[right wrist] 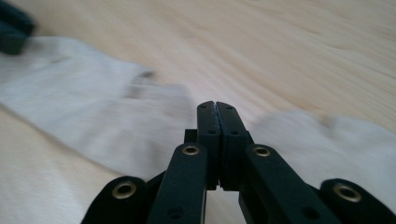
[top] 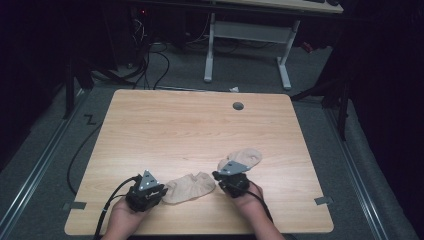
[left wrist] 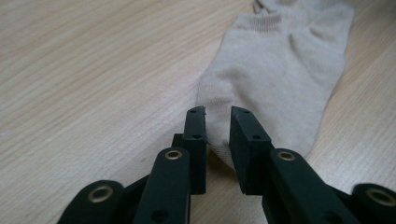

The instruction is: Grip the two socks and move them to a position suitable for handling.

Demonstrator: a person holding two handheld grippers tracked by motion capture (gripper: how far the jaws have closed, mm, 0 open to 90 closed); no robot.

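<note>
Two beige ankle socks lie on the wooden table (top: 200, 125). One sock (top: 190, 187) (left wrist: 280, 70) (right wrist: 84, 112) stretches flat between my two grippers. The other sock (top: 246, 158) (right wrist: 336, 140) lies just beyond my right gripper. My left gripper (top: 161, 192) (left wrist: 218, 113) is at the first sock's left end, its jaws a little apart with the sock's edge showing in the gap and no pad pressing on it. My right gripper (top: 220, 176) (right wrist: 217, 105) hovers low between the two socks, jaws closed together with nothing between them.
A round cable hole (top: 238, 106) sits near the table's far edge. The near edge runs just under my hands. Beyond the table, a white desk frame (top: 250, 35) and cables stand on grey carpet.
</note>
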